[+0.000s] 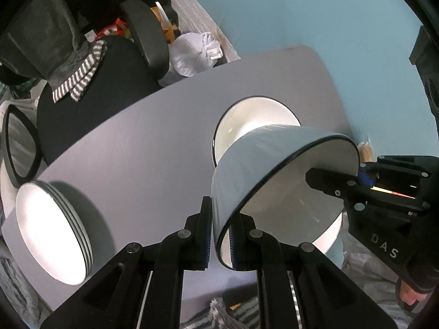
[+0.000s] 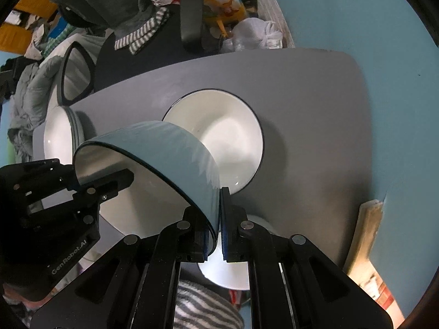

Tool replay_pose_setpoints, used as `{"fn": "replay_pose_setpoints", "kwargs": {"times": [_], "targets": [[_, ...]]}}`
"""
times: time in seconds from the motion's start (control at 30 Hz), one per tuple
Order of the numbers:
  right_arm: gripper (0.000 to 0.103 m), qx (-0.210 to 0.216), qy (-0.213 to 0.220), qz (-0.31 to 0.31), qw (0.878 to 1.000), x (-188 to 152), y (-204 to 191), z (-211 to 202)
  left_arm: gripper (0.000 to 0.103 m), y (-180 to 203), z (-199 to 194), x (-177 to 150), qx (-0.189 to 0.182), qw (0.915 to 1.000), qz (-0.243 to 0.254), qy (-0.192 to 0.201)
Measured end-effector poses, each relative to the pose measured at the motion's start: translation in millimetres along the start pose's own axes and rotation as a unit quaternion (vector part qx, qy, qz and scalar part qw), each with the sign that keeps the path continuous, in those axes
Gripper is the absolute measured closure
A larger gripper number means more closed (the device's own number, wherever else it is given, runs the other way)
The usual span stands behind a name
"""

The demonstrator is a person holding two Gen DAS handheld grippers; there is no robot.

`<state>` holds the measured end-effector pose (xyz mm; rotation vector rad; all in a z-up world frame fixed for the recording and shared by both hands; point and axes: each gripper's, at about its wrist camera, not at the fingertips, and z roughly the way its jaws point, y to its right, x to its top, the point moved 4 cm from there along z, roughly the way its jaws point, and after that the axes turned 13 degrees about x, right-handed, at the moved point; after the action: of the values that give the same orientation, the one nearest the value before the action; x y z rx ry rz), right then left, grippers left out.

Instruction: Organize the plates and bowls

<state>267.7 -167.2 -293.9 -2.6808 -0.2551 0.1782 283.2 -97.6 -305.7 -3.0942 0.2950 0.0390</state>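
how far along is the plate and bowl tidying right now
Done: a stack of white plates sits at one end of the grey table. In hand: the left gripper and the right gripper each pinch opposite rims of a pale blue bowl with a black rim, held above the table. Left: another white, black-rimmed bowl still sits alone on the table.
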Motion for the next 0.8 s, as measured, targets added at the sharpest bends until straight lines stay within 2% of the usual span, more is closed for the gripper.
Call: {"fn": "replay_pose_setpoints", "kwargs": {"times": [0.2,0.5,0.8], "targets": [[0.096,0.014,-0.007,0.032,0.999,12.0,18.8,3.9,0.093,5.7,12.9,13.5,0.011,0.9999,0.008,-0.010],[0.096,0.005,-0.009,0.047,0.999,19.0,32.8,0.9,0.093,16.8,28.4,18.2,0.010,0.9993,0.023,-0.028],[0.093,0.007,-0.020,0.067,0.998,24.3,38.9,10.3,0.093,9.5,34.1,27.6,0.002,0.9993,0.009,-0.037]]}}
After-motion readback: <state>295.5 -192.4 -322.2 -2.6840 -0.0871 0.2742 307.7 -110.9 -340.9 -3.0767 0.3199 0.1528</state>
